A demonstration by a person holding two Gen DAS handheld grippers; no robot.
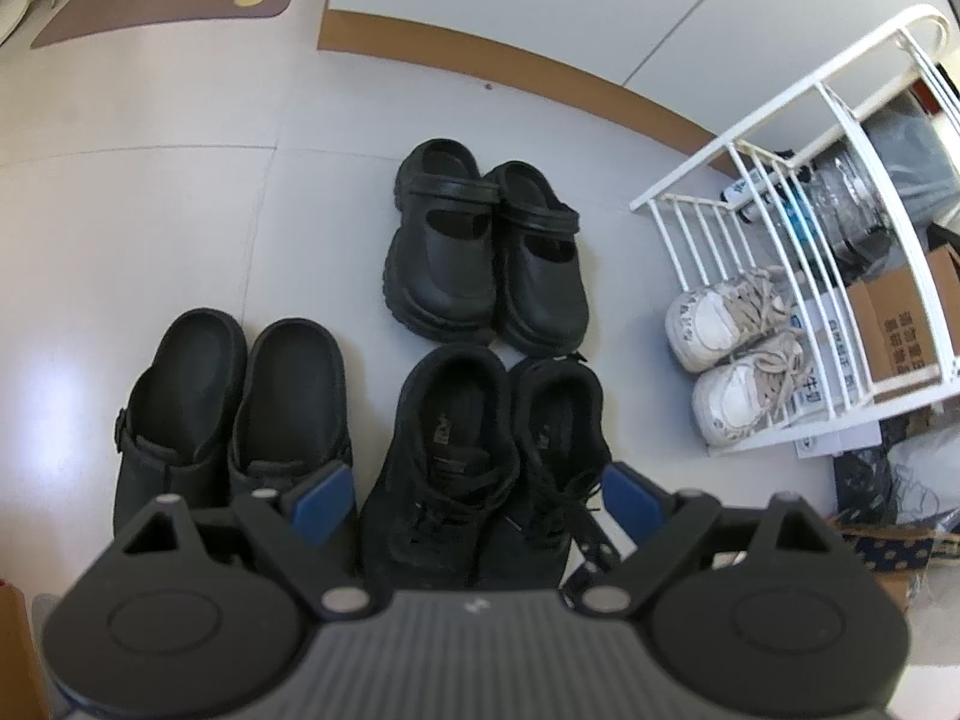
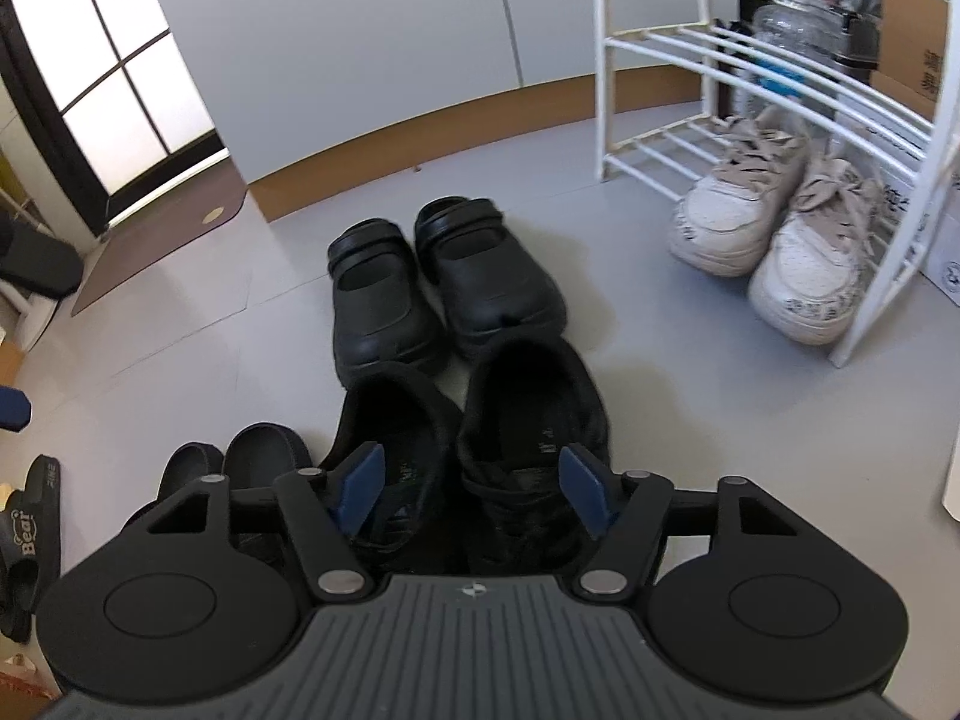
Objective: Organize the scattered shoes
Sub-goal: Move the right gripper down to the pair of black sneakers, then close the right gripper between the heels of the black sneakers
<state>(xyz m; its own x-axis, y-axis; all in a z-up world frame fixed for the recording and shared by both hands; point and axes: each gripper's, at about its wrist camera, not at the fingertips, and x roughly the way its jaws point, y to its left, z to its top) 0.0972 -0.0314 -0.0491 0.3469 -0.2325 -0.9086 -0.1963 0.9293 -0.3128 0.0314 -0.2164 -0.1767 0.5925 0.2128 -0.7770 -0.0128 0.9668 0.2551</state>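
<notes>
A pair of black lace-up sneakers (image 1: pixel 456 450) (image 2: pixel 528 396) stands side by side on the pale floor. My left gripper (image 1: pixel 474 495) hangs just above them, open wide, with one blue pad on each outer side of the pair. My right gripper (image 2: pixel 474 489) is also open over the same pair; its left pad sits above the left sneaker's mouth, its right pad at the right sneaker's outer edge. I cannot see either gripper's pads pressing on a shoe. Beyond lie black strap clogs (image 1: pixel 486 252) (image 2: pixel 444 282); to the left, black backless clogs (image 1: pixel 234 408) (image 2: pixel 240 456).
A white wire shoe rack (image 1: pixel 780 102) (image 2: pixel 606 60) stands at the right with white sneakers (image 1: pixel 732 354) (image 2: pixel 774 228) on its bottom shelf. Cardboard boxes (image 1: pixel 900 324) and bags sit behind it. A black slide sandal (image 2: pixel 27 534) lies far left, a brown doormat (image 2: pixel 162 240) by the door.
</notes>
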